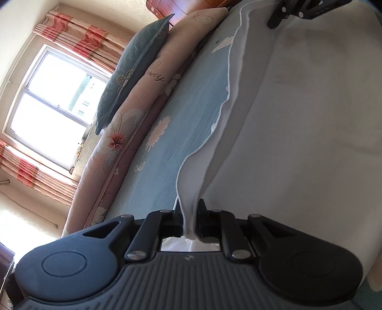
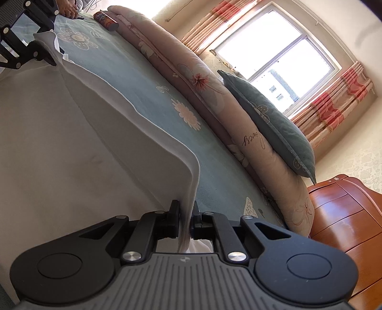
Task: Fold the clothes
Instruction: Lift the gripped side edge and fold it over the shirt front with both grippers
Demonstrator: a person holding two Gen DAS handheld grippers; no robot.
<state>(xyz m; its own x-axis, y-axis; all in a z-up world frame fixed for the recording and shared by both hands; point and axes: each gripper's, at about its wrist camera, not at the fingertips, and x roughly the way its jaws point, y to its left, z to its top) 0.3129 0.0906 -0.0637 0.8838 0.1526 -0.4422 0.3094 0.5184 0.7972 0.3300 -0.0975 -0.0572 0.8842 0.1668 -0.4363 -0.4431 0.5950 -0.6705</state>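
Observation:
A white garment is stretched between both grippers above a blue flowered bed sheet. My left gripper is shut on one end of the garment's lifted edge. The right gripper shows at the top of the left wrist view, pinching the far end. In the right wrist view the white garment fills the left side and my right gripper is shut on its edge. The left gripper appears at the top left there, holding the other end.
A rolled pink floral quilt and a teal pillow lie along the bed's far side. A can and a person's hand are at one end. A wooden headboard and a curtained window stand beyond.

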